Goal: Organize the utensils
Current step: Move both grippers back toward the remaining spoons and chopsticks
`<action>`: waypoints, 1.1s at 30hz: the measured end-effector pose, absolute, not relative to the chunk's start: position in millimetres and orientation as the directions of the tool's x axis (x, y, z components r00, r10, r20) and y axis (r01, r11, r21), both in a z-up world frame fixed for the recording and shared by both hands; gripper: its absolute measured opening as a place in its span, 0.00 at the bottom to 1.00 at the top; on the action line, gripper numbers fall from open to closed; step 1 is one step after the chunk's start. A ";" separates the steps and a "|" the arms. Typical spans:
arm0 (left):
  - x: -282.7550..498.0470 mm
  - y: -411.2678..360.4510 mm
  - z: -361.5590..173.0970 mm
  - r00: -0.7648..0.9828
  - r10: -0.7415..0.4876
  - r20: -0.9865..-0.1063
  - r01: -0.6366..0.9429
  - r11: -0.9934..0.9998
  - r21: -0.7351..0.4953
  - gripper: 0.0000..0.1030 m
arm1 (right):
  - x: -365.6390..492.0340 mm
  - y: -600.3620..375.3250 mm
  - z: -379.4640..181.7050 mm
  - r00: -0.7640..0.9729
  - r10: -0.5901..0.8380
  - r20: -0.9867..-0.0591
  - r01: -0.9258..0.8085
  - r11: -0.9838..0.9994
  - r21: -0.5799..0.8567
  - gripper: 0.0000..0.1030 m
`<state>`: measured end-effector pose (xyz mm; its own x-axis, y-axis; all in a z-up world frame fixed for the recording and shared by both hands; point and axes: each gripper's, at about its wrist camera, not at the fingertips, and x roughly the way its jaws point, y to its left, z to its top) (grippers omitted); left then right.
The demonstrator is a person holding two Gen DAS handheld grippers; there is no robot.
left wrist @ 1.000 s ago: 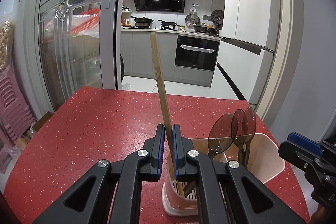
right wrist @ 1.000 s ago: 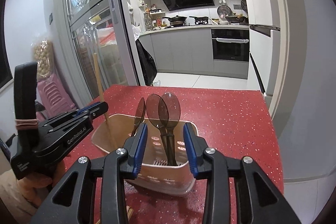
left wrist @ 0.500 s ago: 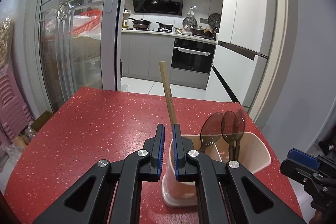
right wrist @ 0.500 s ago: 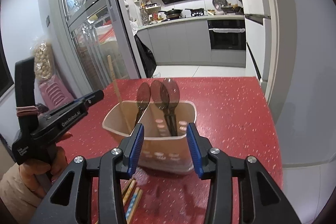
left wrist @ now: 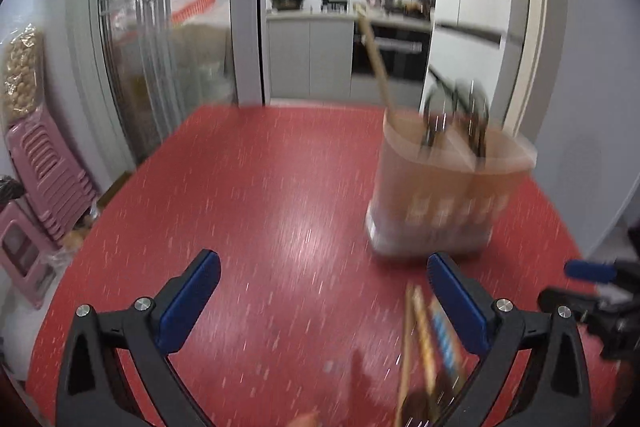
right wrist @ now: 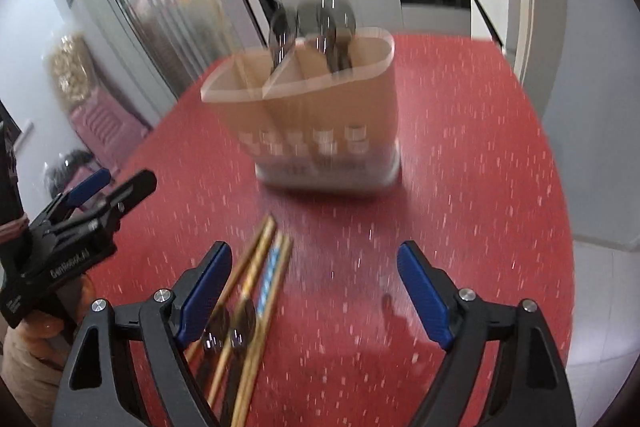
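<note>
A beige divided utensil holder (left wrist: 448, 187) (right wrist: 320, 115) stands on the red table (left wrist: 260, 207). Dark spoons (left wrist: 456, 115) (right wrist: 324, 23) stand in one compartment. A lone wooden chopstick (left wrist: 374, 59) leans in another. Several loose chopsticks (left wrist: 420, 339) (right wrist: 260, 275) lie flat in front of the holder, with dark spoon-like heads (right wrist: 228, 327) among them. My left gripper (left wrist: 322, 267) hovers left of the holder, its jaws opening wide with nothing between them. My right gripper (right wrist: 314, 255) tilts down over the table, its jaws also opening. The loose chopsticks lie just inside its left finger (right wrist: 208, 287), untouched.
Pink plastic stools (left wrist: 44, 179) are stacked on the floor left of the table, beside a glass sliding door (left wrist: 160, 67). The table's right edge (right wrist: 560, 227) drops to a tiled floor. A person's hand (right wrist: 28, 343) holds the left gripper (right wrist: 80, 211).
The left gripper let go of the wooden chopstick, which now stands in the holder, then pulled back and opened wide. The right gripper opened wider and tipped down toward the loose chopsticks.
</note>
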<state>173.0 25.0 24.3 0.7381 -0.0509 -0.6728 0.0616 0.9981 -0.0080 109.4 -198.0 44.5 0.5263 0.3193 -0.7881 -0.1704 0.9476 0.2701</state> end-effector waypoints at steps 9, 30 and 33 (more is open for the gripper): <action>145.9 25.7 -40.8 0.599 -0.095 -0.795 0.142 0.990 -0.011 1.00 | 83.3 -182.7 -3.8 0.363 0.292 -0.885 -0.159 0.955 0.250 0.84; 115.4 16.9 -78.7 0.488 -0.119 -0.865 0.235 0.972 -0.001 1.00 | 58.9 -147.0 -25.1 0.324 0.158 -0.933 -0.197 0.976 0.097 0.77; 112.7 18.3 -77.5 0.492 -0.123 -0.862 0.235 0.972 -0.005 1.00 | 57.3 -138.6 -25.4 0.338 0.141 -0.931 -0.205 0.976 0.073 0.77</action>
